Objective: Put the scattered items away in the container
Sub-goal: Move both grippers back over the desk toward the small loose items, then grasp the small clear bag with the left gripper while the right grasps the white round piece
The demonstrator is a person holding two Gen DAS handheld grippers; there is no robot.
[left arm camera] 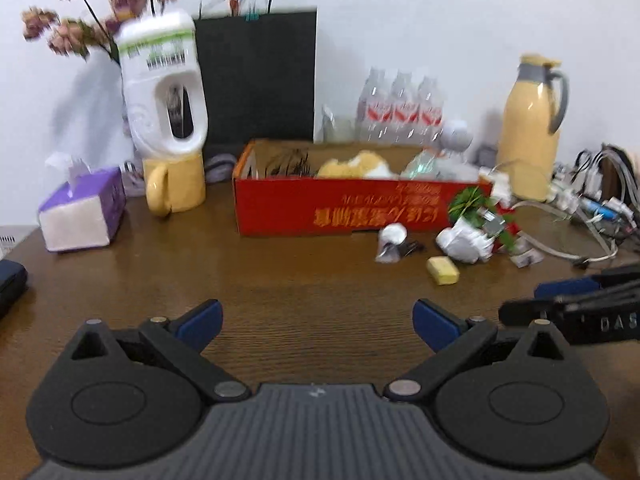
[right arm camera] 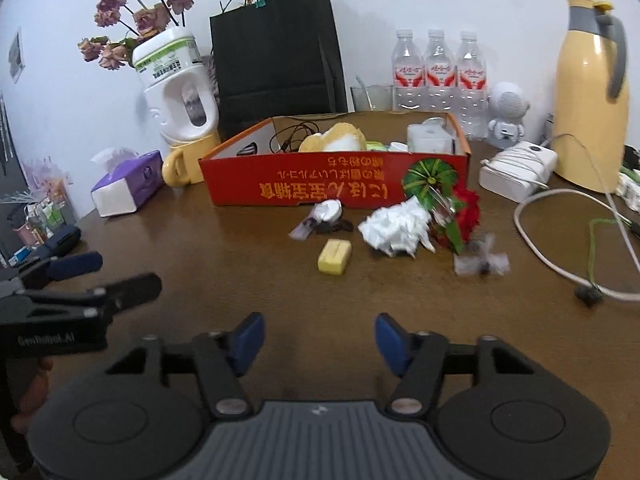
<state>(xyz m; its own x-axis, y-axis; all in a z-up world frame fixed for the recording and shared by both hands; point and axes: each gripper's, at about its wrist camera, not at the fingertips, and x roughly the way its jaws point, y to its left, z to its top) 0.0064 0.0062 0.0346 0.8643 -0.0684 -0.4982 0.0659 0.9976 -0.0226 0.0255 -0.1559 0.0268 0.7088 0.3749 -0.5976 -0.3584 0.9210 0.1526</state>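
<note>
A red cardboard box (right arm camera: 320, 188) stands at the back of the wooden table, holding a plush toy, cables and small packets. In front of it lie a yellow block (right arm camera: 335, 257), a crumpled white paper (right arm camera: 394, 228), a small white wrapper (right arm camera: 320, 218), a red and green artificial flower (right arm camera: 448, 204) and a clear wrapper (right arm camera: 482, 262). My right gripper (right arm camera: 319, 338) hovers open over bare wood, short of the yellow block, nothing between its fingers. My left gripper (left arm camera: 318, 322) is open wide and empty, further left; the box (left arm camera: 344, 208) and the yellow block (left arm camera: 443, 271) lie ahead to its right.
Behind the box stand a black paper bag (right arm camera: 276, 56), a white jug of dried flowers on a yellow mug (right arm camera: 180, 160), water bottles (right arm camera: 440, 68) and a yellow thermos (right arm camera: 592, 92). A purple tissue box (right arm camera: 128, 182) is left; a white charger (right arm camera: 516, 168) and cables right.
</note>
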